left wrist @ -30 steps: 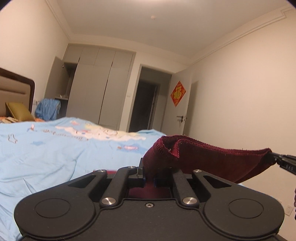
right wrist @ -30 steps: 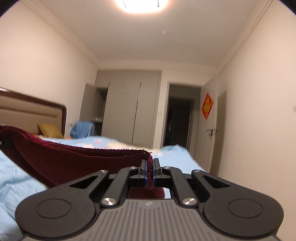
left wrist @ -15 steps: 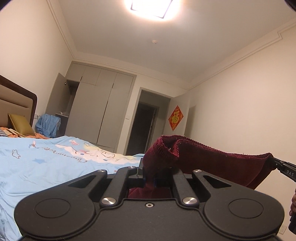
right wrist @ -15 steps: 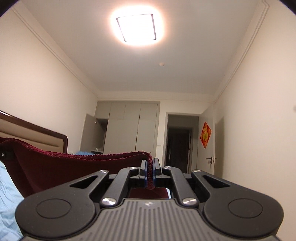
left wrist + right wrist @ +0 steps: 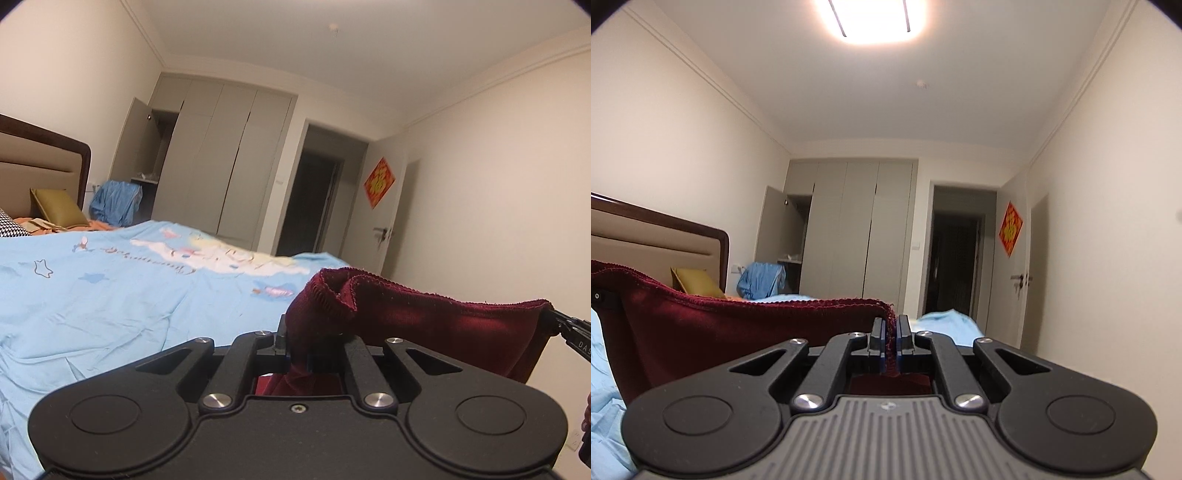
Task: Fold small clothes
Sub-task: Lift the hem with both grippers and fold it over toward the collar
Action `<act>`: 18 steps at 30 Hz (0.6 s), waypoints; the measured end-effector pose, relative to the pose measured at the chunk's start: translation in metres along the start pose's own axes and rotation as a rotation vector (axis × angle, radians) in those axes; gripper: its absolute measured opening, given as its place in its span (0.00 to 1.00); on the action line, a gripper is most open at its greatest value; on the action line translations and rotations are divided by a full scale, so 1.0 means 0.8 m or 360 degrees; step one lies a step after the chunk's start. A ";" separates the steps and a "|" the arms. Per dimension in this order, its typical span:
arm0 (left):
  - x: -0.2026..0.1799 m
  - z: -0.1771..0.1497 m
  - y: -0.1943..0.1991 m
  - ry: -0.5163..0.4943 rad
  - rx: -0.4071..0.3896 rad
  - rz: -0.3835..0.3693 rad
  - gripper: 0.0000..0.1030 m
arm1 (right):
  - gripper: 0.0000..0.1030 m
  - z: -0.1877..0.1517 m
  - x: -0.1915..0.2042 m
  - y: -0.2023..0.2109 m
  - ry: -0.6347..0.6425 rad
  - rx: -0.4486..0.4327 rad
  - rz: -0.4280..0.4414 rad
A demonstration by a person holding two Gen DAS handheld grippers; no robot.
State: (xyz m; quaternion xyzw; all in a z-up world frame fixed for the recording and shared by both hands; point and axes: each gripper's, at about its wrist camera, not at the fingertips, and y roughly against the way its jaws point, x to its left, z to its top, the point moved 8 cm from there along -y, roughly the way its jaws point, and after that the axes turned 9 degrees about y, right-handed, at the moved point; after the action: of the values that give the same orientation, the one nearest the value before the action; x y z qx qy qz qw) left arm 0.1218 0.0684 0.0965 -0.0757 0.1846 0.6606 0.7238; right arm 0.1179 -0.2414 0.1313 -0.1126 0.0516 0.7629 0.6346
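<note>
bed (image 5: 110,295): blue quilt | wardrobe (image 5: 857,229): 1 door open | ceiling light (image 5: 871,16): on

Ahead and to the left of our left tool lies the bed (image 5: 110,295), spread with a light blue quilt (image 5: 155,280) that is creased and printed with cartoon figures, stars and a pale cloud-like patch. At its far left end, against the brown-framed beige headboard (image 5: 40,162), we see an olive-green pillow (image 5: 59,212) leaning up, a bit of orange sheet (image 5: 74,229) under it and the corner of a black-and-white checked cushion (image 5: 11,227). From our right tool we see the same quilt low at the left edge and straight ahead beyond the fingers.
</note>
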 end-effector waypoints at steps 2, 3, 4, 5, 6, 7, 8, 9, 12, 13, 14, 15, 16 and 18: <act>0.005 0.002 -0.022 -0.0018 0.0034 0.0018 0.06 | 0.06 -0.001 -0.004 -0.023 -0.0022 0.0046 0.0020; 0.007 0.002 -0.034 -0.0034 0.0056 0.0026 0.07 | 0.06 -0.004 -0.006 -0.037 -0.0032 0.0081 0.0033; 0.009 0.002 -0.045 -0.0048 0.0080 0.0038 0.07 | 0.06 -0.009 -0.009 -0.050 -0.0042 0.0120 0.0042; 0.014 0.003 -0.060 -0.0064 0.0111 0.0048 0.07 | 0.06 -0.013 -0.010 -0.062 -0.0054 0.0151 0.0044; 0.016 0.002 -0.070 -0.0074 0.0133 0.0055 0.07 | 0.06 -0.017 -0.012 -0.073 -0.0065 0.0175 0.0045; 0.021 0.002 -0.083 -0.0078 0.0158 0.0064 0.07 | 0.06 -0.022 -0.012 -0.083 -0.0070 0.0196 0.0045; 0.024 0.001 -0.095 -0.0079 0.0181 0.0069 0.07 | 0.06 -0.026 -0.010 -0.094 -0.0067 0.0213 0.0041; 0.027 0.001 -0.106 -0.0079 0.0198 0.0073 0.07 | 0.06 -0.030 -0.007 -0.105 -0.0062 0.0227 0.0036; 0.038 -0.002 -0.136 -0.0077 0.0244 0.0096 0.07 | 0.06 -0.040 -0.003 -0.140 -0.0065 0.0269 0.0032; 0.042 -0.003 -0.145 -0.0069 0.0259 0.0103 0.07 | 0.06 -0.046 0.000 -0.152 -0.0063 0.0287 0.0030; 0.045 -0.005 -0.157 -0.0055 0.0276 0.0112 0.07 | 0.06 -0.050 0.000 -0.164 -0.0063 0.0305 0.0031; 0.049 -0.006 -0.169 -0.0040 0.0296 0.0122 0.07 | 0.06 -0.056 0.002 -0.177 -0.0064 0.0325 0.0032; 0.053 -0.009 -0.179 -0.0027 0.0316 0.0134 0.07 | 0.06 -0.064 0.006 -0.187 -0.0063 0.0348 0.0034; 0.061 -0.015 -0.199 -0.0003 0.0364 0.0163 0.07 | 0.06 -0.075 0.009 -0.214 -0.0062 0.0403 0.0039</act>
State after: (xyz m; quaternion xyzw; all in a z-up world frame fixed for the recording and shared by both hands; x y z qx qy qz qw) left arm 0.2796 0.0908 0.0461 0.0175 0.2615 0.6714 0.6932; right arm 0.2907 -0.2152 0.0821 -0.0162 0.1364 0.7600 0.6353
